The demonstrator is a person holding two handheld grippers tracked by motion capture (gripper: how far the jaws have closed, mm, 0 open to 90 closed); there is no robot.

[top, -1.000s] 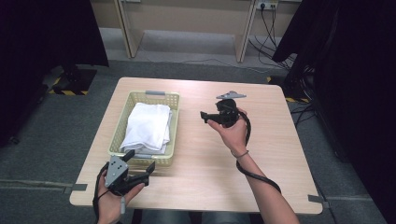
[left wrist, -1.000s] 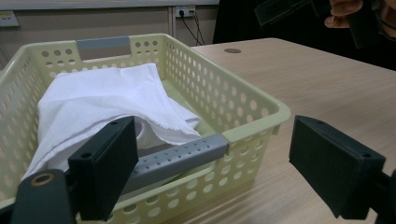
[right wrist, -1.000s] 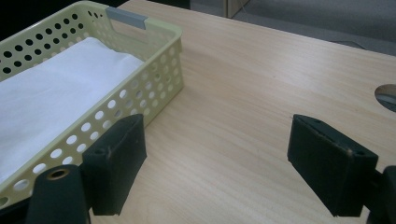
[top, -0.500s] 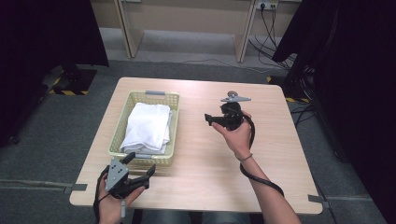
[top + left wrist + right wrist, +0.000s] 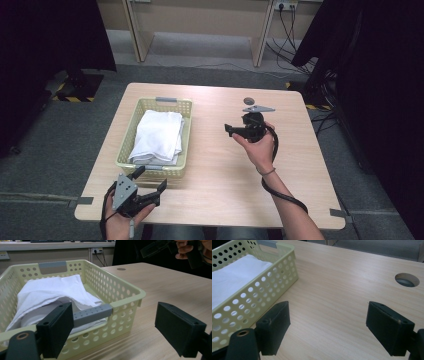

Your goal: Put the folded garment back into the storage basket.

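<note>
White folded cloth (image 5: 47, 290) lies in the pale yellow perforated plastic basket (image 5: 125, 293), just beyond the left gripper (image 5: 150, 182), whose 2 jaws gape empty. Right gripper (image 5: 229, 130), equally wide and empty, hovers over the wooden table (image 5: 337, 277) beside it.

So the basket (image 5: 182, 137) sits on the left half of the counter (image 5: 220, 180), long side running front to back, with the folded cloth (image 5: 156, 135) lying inside it. The left tool (image 5: 150, 186) hangs at the near edge, right in front of the basket's near wall, pointing at it. The right tool (image 5: 229, 130) is up over the middle of the counter, right of the basket and well apart from it. Behind that there's a cable hole (image 5: 249, 100) near the far edge.
</note>
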